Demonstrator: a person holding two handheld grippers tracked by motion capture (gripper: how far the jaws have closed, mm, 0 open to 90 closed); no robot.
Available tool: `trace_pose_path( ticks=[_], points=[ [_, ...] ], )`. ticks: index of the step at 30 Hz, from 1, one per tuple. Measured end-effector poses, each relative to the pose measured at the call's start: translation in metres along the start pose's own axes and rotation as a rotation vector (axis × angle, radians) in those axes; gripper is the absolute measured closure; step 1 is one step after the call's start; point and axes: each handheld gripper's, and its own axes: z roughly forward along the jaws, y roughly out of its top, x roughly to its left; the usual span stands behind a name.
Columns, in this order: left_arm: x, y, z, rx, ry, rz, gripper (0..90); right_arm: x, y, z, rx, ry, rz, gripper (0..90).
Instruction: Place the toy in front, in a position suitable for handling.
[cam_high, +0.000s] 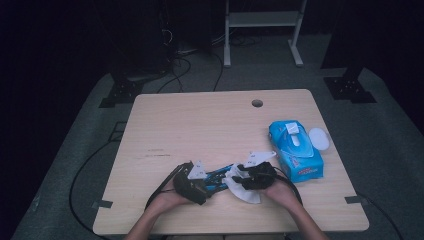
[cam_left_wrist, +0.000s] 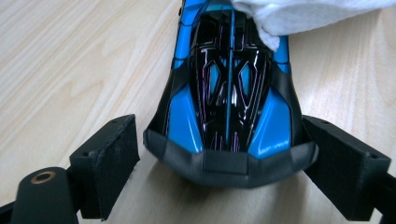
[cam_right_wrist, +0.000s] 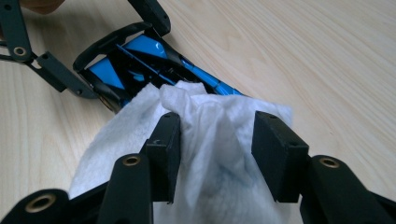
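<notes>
On table (cam_high: 200, 125), toy car (cam_high: 220, 176) lies left-right, tail toward left tongs (cam_high: 209, 186).

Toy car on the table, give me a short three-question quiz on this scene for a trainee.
1. True or false: the white wipe covers one end of the blue toy car.
2. The wet-wipe pack lies on the table at: A) the person's left, B) the person's right, C) the far edge by the hole.
3. Which gripper has the wipe between its jaws?
Key: 1 true; 2 B; 3 the right gripper, with its jaws open.
</notes>
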Motion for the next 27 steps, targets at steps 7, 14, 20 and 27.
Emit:
trace_pose_path(
  ticks=[7, 14, 20, 27],
  points=[
    [0.003, -0.002, -0.002, -0.004, -0.052, 0.007, 23.7, -0.002, 0.001, 0.011, -0.016, 0.107, 0.059, 68.6],
    [0.003, -0.005, -0.004, 0.0, -0.027, -0.003, 17.7, -0.014, -0.006, 0.005, -0.006, 0.133, 0.12, 78.7],
    [0.003, -0.004, -0.002, -0.008, -0.052, 0.011, 25.9, -0.005, -0.001, 0.002, 0.0, 0.115, 0.099, 80.5],
    [0.002, -0.004, -0.002, -0.007, -0.047, 0.019, 26.1, 0.018, 0.014, 0.015, 0.002, 0.144, 0.016, 80.6]
  ],
)
